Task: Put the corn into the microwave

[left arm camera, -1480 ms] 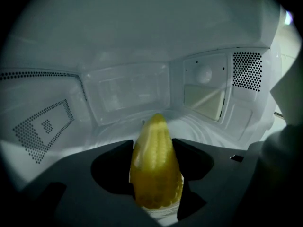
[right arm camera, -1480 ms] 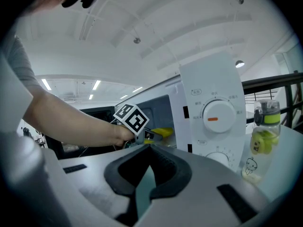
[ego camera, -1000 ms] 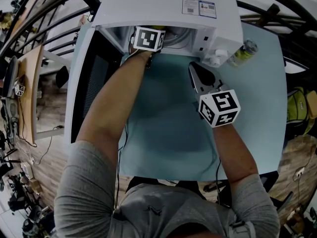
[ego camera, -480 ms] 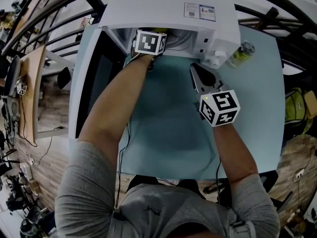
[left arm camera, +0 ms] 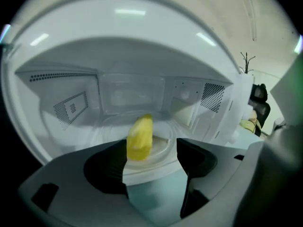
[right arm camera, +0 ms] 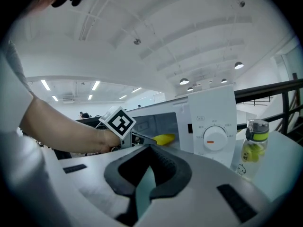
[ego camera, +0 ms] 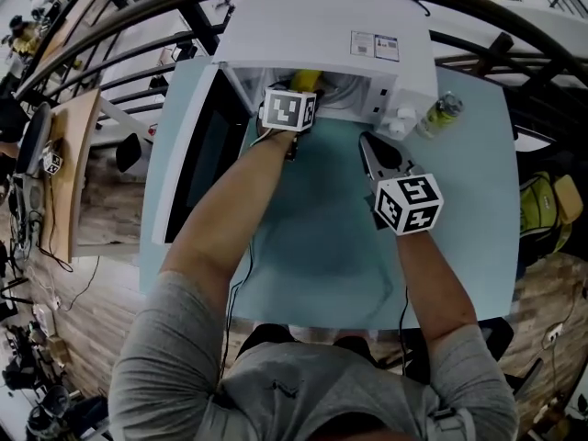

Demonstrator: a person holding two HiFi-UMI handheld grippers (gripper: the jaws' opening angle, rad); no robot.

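Observation:
The yellow corn (left arm camera: 139, 137) rests at the front of the glass turntable inside the open white microwave (ego camera: 322, 26). My left gripper (left arm camera: 154, 148) is at the oven's mouth, its jaws apart; the corn stands just past the left jaw's tip and well clear of the right jaw. From above, the corn (ego camera: 303, 80) shows beyond the left gripper (ego camera: 296, 95). In the right gripper view the corn (right arm camera: 164, 139) lies in the cavity ahead of the left gripper (right arm camera: 142, 138). My right gripper (ego camera: 377, 150) hovers over the teal table, shut and holding nothing (right arm camera: 147, 150).
The microwave door (ego camera: 197, 163) hangs wide open to the left, over the table's left side. A clear bottle with a green cap (ego camera: 439, 111) stands right of the microwave, beside its control knob (right arm camera: 215, 138). The teal table (ego camera: 312, 228) ends near my body.
My left gripper has drawn back from inside the cavity to its mouth, and the corn now shows beyond it in the head view. The right gripper has stayed put.

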